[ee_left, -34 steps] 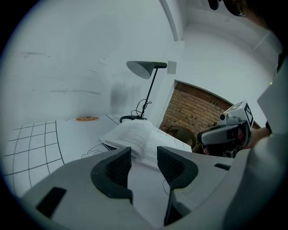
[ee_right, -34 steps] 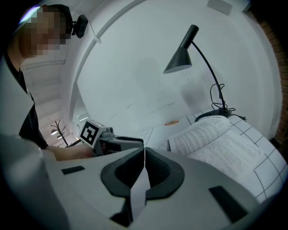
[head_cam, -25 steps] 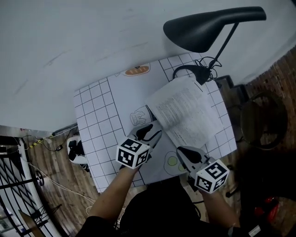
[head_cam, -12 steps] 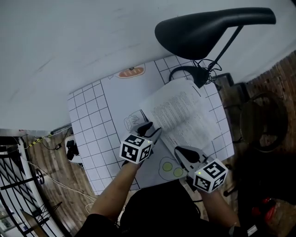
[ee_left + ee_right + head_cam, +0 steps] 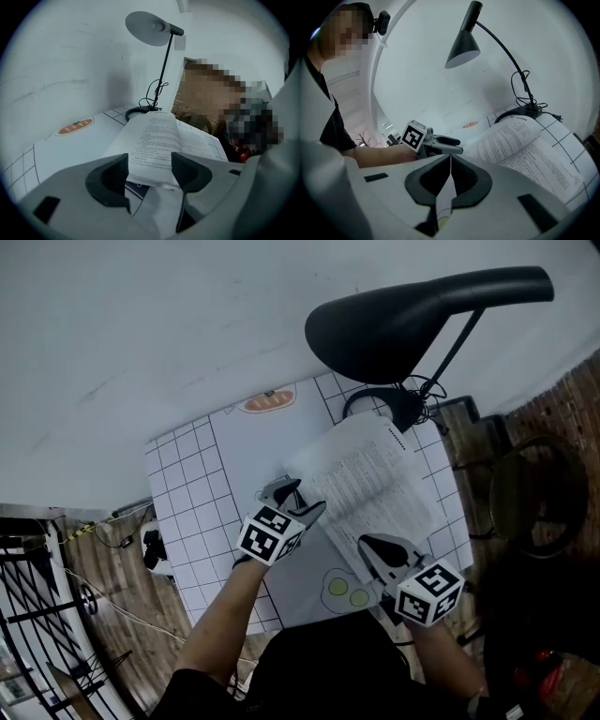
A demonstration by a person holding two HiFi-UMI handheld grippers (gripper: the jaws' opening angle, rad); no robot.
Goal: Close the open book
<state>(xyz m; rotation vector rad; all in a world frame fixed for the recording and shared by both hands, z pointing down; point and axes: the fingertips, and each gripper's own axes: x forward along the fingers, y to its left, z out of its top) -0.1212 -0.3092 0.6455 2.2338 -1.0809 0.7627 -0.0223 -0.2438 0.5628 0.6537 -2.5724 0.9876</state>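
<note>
The open book [image 5: 375, 488] lies on the checked table top, its left block of pages [image 5: 157, 136] arched upward. My left gripper [image 5: 298, 501] is at the near edge of that block. In the left gripper view its jaws [image 5: 150, 164] are opening, with the raised pages between the pads, and I see no pressure on them. My right gripper [image 5: 380, 551] is at the book's near corner. It is shut [image 5: 450, 176] on the edge of a thin white sheet [image 5: 253, 442] printed with green dots, seen edge-on between the pads. The left gripper [image 5: 445, 142] also shows in the right gripper view.
A black desk lamp [image 5: 412, 310] hangs over the far side of the book, its round base and cable [image 5: 384, 404] just behind it. The checked mat [image 5: 183, 484] runs to the table's left edge. Wooden floor and dark furniture [image 5: 530, 493] lie to the right.
The left gripper's jaws have spread wider around the lifted pages. Both hands have shifted slightly across the table, and the page block stays arched.
</note>
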